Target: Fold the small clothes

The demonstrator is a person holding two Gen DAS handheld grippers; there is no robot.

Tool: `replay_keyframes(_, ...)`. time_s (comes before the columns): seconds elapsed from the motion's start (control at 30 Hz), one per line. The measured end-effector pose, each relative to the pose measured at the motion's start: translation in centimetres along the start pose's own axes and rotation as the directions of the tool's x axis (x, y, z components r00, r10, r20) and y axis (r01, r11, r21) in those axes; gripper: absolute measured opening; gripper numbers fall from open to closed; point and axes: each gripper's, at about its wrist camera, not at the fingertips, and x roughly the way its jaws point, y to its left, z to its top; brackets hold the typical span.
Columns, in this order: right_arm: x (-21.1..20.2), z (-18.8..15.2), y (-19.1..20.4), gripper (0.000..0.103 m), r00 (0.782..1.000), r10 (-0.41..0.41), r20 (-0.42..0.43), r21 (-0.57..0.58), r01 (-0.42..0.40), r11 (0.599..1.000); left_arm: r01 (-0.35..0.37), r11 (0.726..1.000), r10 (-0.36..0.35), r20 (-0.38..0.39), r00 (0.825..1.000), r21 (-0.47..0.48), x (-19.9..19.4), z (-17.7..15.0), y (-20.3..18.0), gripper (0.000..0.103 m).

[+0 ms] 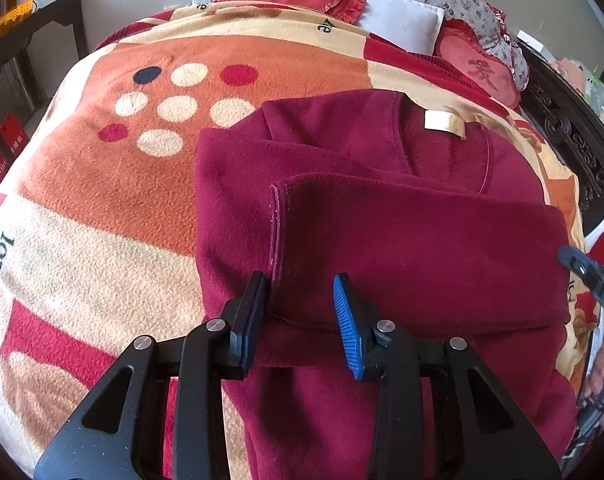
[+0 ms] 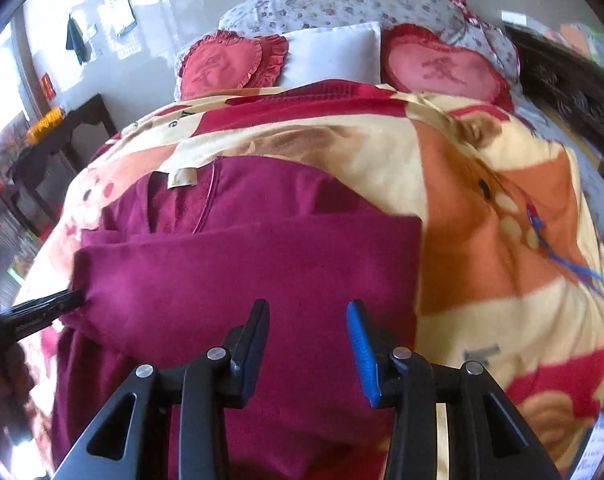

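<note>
- one maroon fleece top [image 1: 382,240] lies partly folded on a patterned blanket [image 1: 101,200] covering the bed, collar tag toward the pillows [image 2: 330,54].
- left gripper [image 1: 300,312] fingers spread apart, released, straddling the folded hem.
- right gripper [image 2: 308,344] fingers likewise released over the fleece.

Sweater [image 1: 402,240] — matt, seemingly fleecy cloth.

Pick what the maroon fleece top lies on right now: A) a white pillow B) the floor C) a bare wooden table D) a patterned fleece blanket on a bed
D: the maroon fleece top lies spread on the orange, cream and red patterned blanket covering the bed, with the left gripper and the right gripper both open above its folded part.
</note>
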Motion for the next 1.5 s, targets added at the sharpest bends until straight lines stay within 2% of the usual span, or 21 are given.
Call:
replay_keyframes(0.07, 1.6, 0.6, -0.4, 0.038, 0.999, -0.038, -0.013, 0.012, 0.038, 0.999, 0.0, 1.0, 0.0, -0.001, 1.0, 0.005, 0.2, 0.1, 0.0, 0.034)
replay_keyframes(0.17, 3.7, 1.4, -1.1, 0.038, 0.999, -0.037, -0.031, 0.038, 0.038, 0.999, -0.003, 1.0, 0.003, 0.0, 1.0, 0.016, 0.7, 0.5, -0.1, 0.035)
replay_keyframes(0.27, 4.0, 2.1, -1.3, 0.04, 0.999, -0.035, -0.026, 0.032, 0.036, 0.999, -0.003, 1.0, 0.003, 0.004, 1.0, 0.015, 1.0, 0.8, 0.0, 0.045)
replay_keyframes(0.37, 3.2, 2.1, -1.4, 0.041, 0.999, -0.024, -0.04, 0.03, 0.026, 0.999, -0.006, 1.0, 0.006, 0.002, 1.0, 0.014, 1.2, 0.9, 0.0, 0.046)
replay_keyframes(0.57, -0.8, -0.7, -0.8, 0.045, 0.999, -0.003, -0.04, 0.029, 0.004, 1.0, -0.007, 1.0, 0.007, 0.01, 1.0, 0.022, 1.3, 0.8, -0.2, 0.05)
replay_keyframes(0.7, -0.1, -3.0, -1.2, 0.046, 0.995, -0.033, -0.094, 0.032, 0.037, 0.999, -0.018, 0.999, 0.018, 0.009, 1.0, 0.026, 1.1, 0.7, -0.5, 0.05)
replay_keyframes(0.83, 1.4, -3.2, -2.0, 0.062, 0.992, -0.029, -0.122, 0.057, 0.036, 0.998, -0.001, 1.0, 0.001, 0.004, 1.0, 0.022, -0.1, 0.1, -0.6, 0.05)
replay_keyframes(0.87, 0.9, -3.1, -2.1, 0.062, 0.992, -0.02, -0.125, 0.065, 0.028, 0.997, 0.005, 1.0, -0.005, 0.002, 1.0, 0.021, -0.4, -0.1, -0.6, 0.05)
replay_keyframes(1.0, -2.7, -3.4, -2.5, 0.062, 0.996, 0.033, -0.085, 0.096, -0.025, 0.995, 0.04, 0.999, -0.04, -0.001, 0.999, 0.013, -2.9, -1.5, -0.1, 0.05)
replay_keyframes(1.2, -9.5, -6.0, -3.7, 0.063, 0.992, 0.107, -0.06, 0.098, -0.101, 0.99, 0.092, 0.996, -0.092, -0.02, 0.996, 0.017, -7.4, -5.7, 1.1, 0.05)
replay_keyframes(1.33, -13.1, -8.8, -4.9, 0.072, 0.986, 0.157, -0.048, 0.116, -0.15, 0.982, 0.107, 0.993, -0.104, -0.061, 0.993, 0.045, -9.8, -9.8, 1.3, 0.05)
replay_keyframes(1.5, -15.6, -13.1, -4.5, 0.072, 0.983, 0.147, -0.108, 0.054, -0.142, 0.988, 0.125, 0.991, -0.118, -0.117, 0.986, 0.054, -11.6, -14.4, 1.5, 0.05)
